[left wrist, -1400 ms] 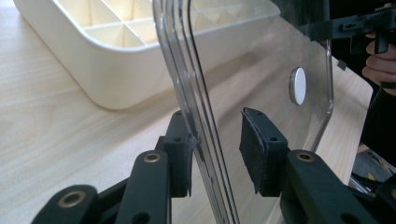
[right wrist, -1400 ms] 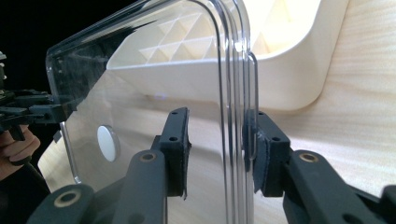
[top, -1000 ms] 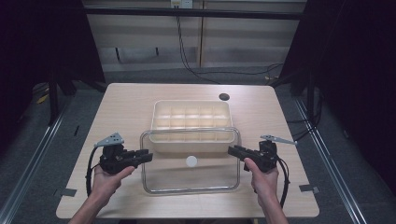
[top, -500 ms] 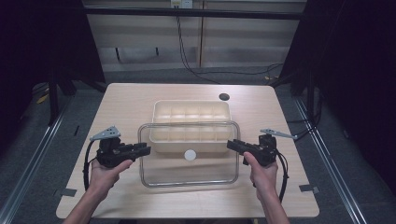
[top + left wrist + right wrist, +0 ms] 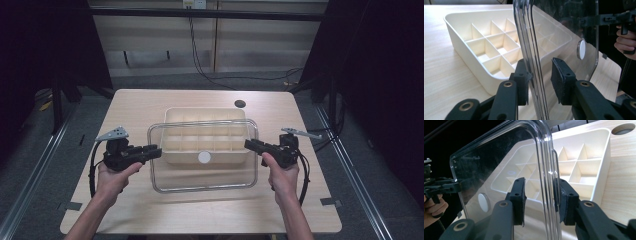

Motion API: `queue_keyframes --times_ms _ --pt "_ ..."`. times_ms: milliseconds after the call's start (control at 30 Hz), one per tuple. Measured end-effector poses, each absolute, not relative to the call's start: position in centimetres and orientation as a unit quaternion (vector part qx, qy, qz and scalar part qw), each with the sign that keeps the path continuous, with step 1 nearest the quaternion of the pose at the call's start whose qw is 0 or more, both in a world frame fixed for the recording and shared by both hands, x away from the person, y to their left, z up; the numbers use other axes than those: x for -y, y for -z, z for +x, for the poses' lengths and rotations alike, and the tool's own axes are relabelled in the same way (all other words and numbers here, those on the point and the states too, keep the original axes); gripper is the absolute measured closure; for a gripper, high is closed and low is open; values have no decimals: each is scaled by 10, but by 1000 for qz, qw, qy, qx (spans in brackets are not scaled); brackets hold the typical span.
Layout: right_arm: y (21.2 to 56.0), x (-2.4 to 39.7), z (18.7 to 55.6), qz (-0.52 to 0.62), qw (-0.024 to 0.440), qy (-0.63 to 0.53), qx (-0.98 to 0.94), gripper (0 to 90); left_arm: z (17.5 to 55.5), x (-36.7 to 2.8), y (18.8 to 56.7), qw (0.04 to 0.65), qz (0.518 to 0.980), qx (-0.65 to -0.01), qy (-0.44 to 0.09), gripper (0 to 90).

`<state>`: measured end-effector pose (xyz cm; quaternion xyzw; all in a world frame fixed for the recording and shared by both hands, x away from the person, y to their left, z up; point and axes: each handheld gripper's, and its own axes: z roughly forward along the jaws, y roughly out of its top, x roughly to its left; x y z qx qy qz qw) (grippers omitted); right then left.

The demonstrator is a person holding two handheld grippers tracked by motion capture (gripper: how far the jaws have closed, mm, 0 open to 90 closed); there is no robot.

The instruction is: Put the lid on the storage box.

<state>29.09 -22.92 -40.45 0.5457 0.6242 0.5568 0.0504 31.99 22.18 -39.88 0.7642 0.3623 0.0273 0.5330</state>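
A clear plastic lid (image 5: pixel 202 175) with a white round knob (image 5: pixel 204 157) hangs level above the table, partly over the near half of a cream compartment tray (image 5: pixel 200 115). My left gripper (image 5: pixel 157 149) is shut on the lid's left rim, and my right gripper (image 5: pixel 247 144) is shut on its right rim. In the left gripper view the lid (image 5: pixel 564 25) stands edge-on between the jaws of the gripper (image 5: pixel 539 75), with the tray (image 5: pixel 461 37) behind. The right gripper view shows the lid (image 5: pixel 499 157) clamped in the gripper (image 5: pixel 539 192), the tray (image 5: pixel 584 157) beyond.
The wooden table (image 5: pixel 150 210) has a dark round hole (image 5: pixel 240 103) at its back right, past the tray. Metal rails run along both sides of the table. Cables trail from both grippers toward the front edge.
Both grippers have carried the lid forward and up, from the table in front of the tray to partly over it.
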Motion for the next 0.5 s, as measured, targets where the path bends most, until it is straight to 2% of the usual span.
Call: queue_keyframes --times_ms 500 --pt "391 232 300 539 58 -569 -618 642 333 -219 382 530 767 -359 -44 671"
